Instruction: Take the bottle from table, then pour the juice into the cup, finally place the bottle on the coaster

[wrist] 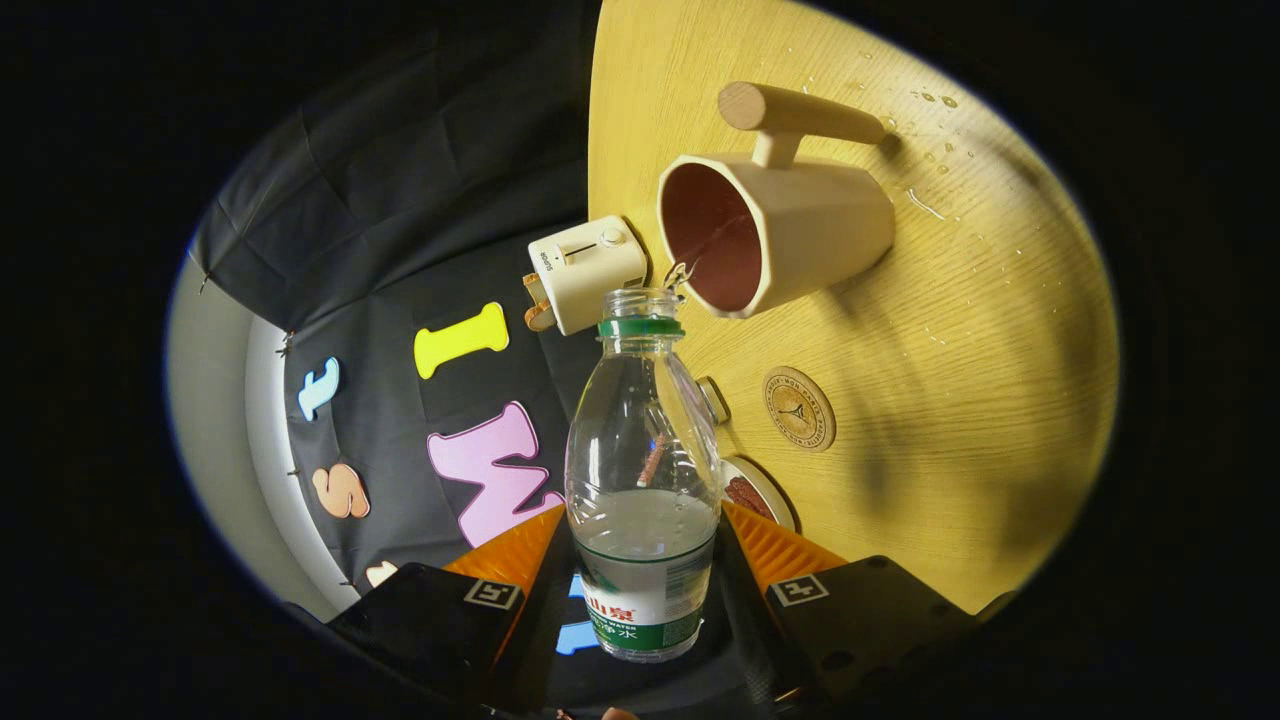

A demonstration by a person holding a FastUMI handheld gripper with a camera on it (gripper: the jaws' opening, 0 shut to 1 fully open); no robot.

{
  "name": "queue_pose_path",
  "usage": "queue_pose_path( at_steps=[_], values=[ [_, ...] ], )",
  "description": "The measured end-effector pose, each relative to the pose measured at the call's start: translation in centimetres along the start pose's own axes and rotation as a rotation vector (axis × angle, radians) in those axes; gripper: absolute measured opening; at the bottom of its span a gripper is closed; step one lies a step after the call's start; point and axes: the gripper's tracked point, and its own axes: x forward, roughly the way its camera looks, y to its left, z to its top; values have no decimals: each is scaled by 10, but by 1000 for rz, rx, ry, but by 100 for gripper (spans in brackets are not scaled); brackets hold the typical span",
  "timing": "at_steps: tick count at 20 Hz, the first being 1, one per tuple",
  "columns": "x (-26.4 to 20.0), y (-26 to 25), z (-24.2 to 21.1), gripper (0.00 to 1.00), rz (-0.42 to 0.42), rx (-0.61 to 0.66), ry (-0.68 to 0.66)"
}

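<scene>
Gripper [640, 590] fingers clamp the lower body of the clear ribbed plastic bottle [641, 470] from both sides, tipped so its open neck meets the rim of the faceted beige cup [790, 235]. Liquid seems to trickle into the cup's dark red interior. Beside them on the wood-grain table [980, 400] lies a round coaster [799, 408].
</scene>
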Motion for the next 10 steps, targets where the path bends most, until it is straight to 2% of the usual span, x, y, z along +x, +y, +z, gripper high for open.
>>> queue_pose_path(
  at_steps=[10],
  values=[
    [3,13,-3,75,28,103,-25]
  ],
)
